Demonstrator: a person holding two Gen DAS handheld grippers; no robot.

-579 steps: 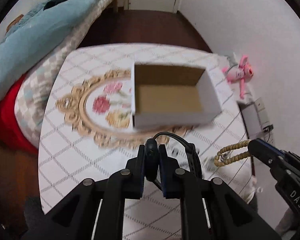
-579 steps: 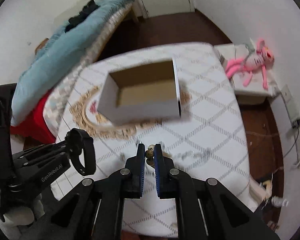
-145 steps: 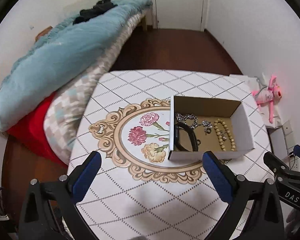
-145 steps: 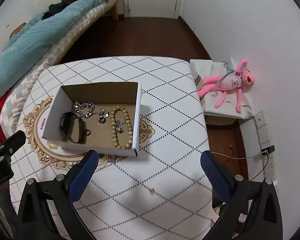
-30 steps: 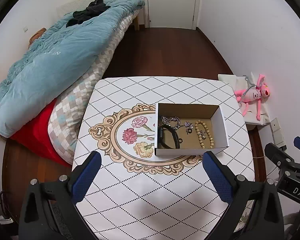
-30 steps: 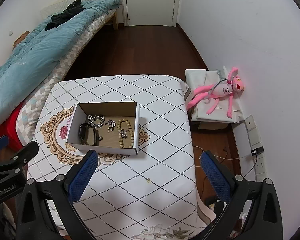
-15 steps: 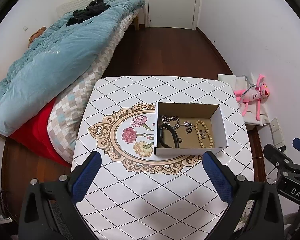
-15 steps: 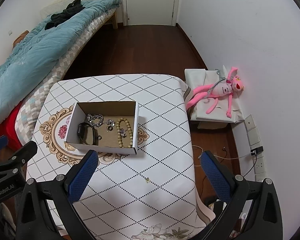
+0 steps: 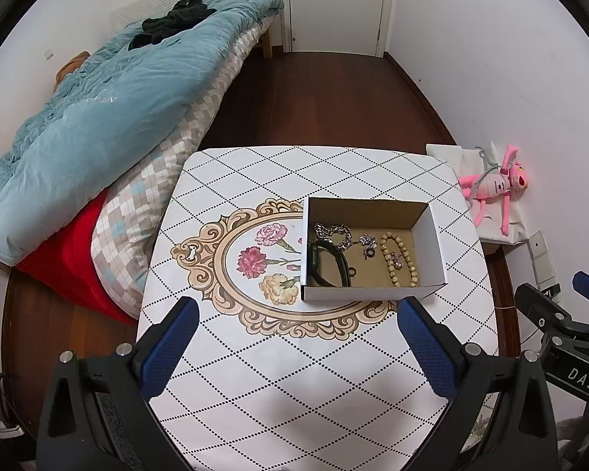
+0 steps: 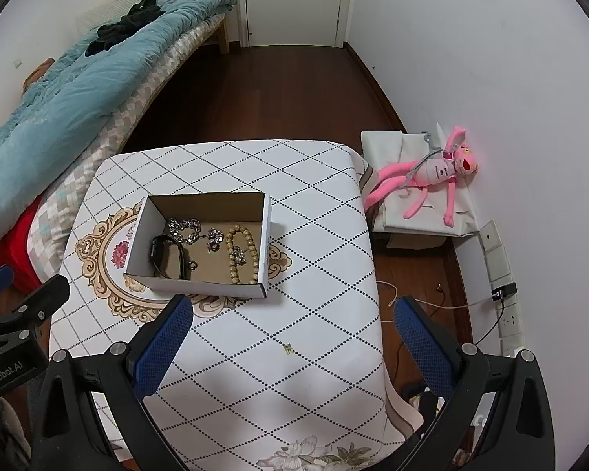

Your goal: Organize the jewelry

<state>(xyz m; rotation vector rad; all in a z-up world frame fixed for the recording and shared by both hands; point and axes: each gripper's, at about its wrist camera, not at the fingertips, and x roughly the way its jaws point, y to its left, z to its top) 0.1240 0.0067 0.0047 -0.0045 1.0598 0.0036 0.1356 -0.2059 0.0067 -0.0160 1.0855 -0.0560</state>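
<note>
Left wrist view: the left gripper (image 9: 294,347) is seen at the bottom of the frame with its blue-padded fingers (image 9: 165,347) spread wide and nothing held between them. Above it, right of centre, a white cardboard box (image 9: 432,243) is set on the table (image 9: 294,392), which is covered by a white diamond-patterned cloth with a gold floral medallion (image 9: 251,263) at its centre; the box overlaps the medallion's right side. Inside the box, a black watch (image 9: 328,263) is seen at the left, a silver chain bracelet (image 9: 333,233) toward the upper left, a small sparkling earring (image 9: 368,244) in the middle, and a tan beaded bracelet (image 9: 398,261) at the right. The right gripper's black body is caught at the lower right edge.

In the right wrist view, the right gripper (image 10: 294,347) is shown at the bottom of the frame, likewise wide apart and empty. The same box (image 10: 265,243) is seen left of centre, the watch (image 10: 167,255), chain bracelet (image 10: 182,229) and beaded bracelet (image 10: 241,255) lying on its floor. A pink plush toy (image 10: 432,174) is laid on a white cloth at the right of the frame, against the wall. A bed with a blue quilt (image 10: 78,90) fills the upper left, and a white door (image 10: 294,0) is seen at the top.
</note>
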